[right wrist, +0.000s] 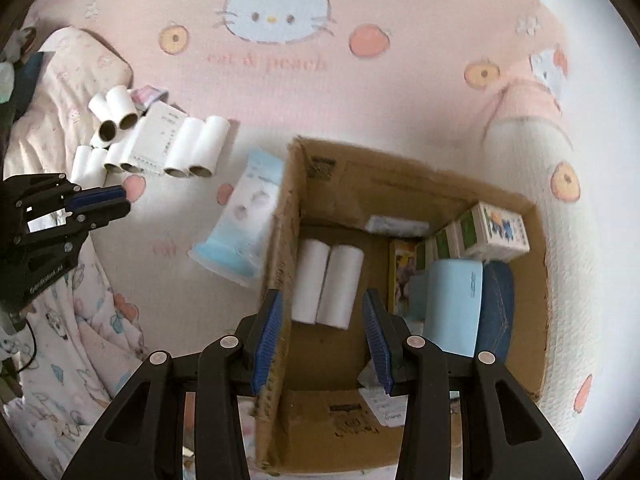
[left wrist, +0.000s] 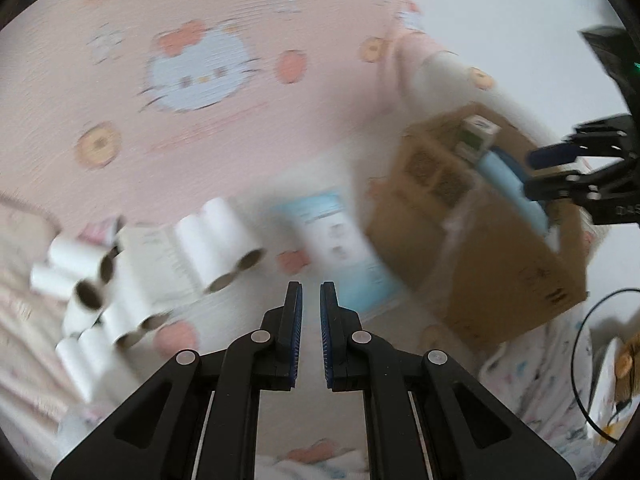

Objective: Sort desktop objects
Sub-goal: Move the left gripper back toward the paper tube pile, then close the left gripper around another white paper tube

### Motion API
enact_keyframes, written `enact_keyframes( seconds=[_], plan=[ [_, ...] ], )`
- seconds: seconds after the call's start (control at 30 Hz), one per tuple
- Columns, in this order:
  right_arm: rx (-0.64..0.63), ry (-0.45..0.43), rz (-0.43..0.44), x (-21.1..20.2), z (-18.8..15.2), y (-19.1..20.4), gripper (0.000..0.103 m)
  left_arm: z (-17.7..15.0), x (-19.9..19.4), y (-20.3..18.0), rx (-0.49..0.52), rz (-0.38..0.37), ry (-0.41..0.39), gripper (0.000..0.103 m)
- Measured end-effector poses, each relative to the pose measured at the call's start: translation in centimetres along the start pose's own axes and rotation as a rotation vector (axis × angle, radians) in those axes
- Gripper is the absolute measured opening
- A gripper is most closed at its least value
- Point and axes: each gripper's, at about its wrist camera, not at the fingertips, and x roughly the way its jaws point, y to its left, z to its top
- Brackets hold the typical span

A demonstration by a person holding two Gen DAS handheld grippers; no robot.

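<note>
A loose heap of white paper rolls [left wrist: 216, 240] [right wrist: 188, 148] lies on the pink bedspread, with a white printed sheet [right wrist: 158, 136] among them. Beside them lies a light blue pack [left wrist: 344, 248] [right wrist: 244, 220], touching the left wall of an open cardboard box [left wrist: 480, 248] [right wrist: 288, 220]. Two white rolls [right wrist: 326, 284] rest on the box floor, next to a pale blue box [right wrist: 452, 304], a denim piece [right wrist: 498, 304] and small cartons [right wrist: 492, 232]. My left gripper [left wrist: 311, 288] [right wrist: 116, 200] is shut and empty, near the rolls. My right gripper [right wrist: 323, 300] [left wrist: 536, 172] hangs open and empty over the box.
The pink cat-print bedspread [right wrist: 280, 64] covers the surface. A pale pillow [right wrist: 72, 80] lies at the left, and patterned cloth [right wrist: 80, 340] bunches at the lower left. A black cable [left wrist: 580, 360] loops at the right in the left wrist view.
</note>
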Motion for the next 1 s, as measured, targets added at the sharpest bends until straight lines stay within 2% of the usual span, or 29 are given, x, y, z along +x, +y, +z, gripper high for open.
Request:
enact_keyframes(
  seconds=[0.13,0.27,0.53,0.7,0.8,0.9,1.0],
  plan=[
    [-0.058,-0.090,-0.019,-1.4,0.2,2.8,0.038,-1.1,-1.6,3.6,-0.108,0.051,-0.034,0.009],
    [-0.115,-0.131,-0.016,-1.3,0.6,6.0,0.038,-1.6,-3.4,6.7,-0.209,0.082,-0.080,0.009],
    [-0.178,-0.137,0.061,1.0,2.0,11.4,0.038,-3.7,-5.7,13.3,-0.356,0.208,-0.085,0.009],
    [-0.195,-0.238,0.104,2.0,2.7,13.7,0.038,-5.4,-6.6,17.6,-0.468,0.261,-0.090,0.009],
    [-0.171,-0.294,0.174,3.0,3.5,15.0,0.038,-6.1,-6.9,19.3,-0.528,0.253,-0.092,0.009],
    [-0.141,-0.304,0.295,4.5,4.8,16.6,0.038,-6.1,-6.6,20.3,-0.548,0.245,-0.073,0.009],
    [-0.197,-0.336,0.315,5.4,5.8,18.7,0.038,-5.9,-5.7,21.0,-0.536,0.265,-0.040,0.010]
  ],
)
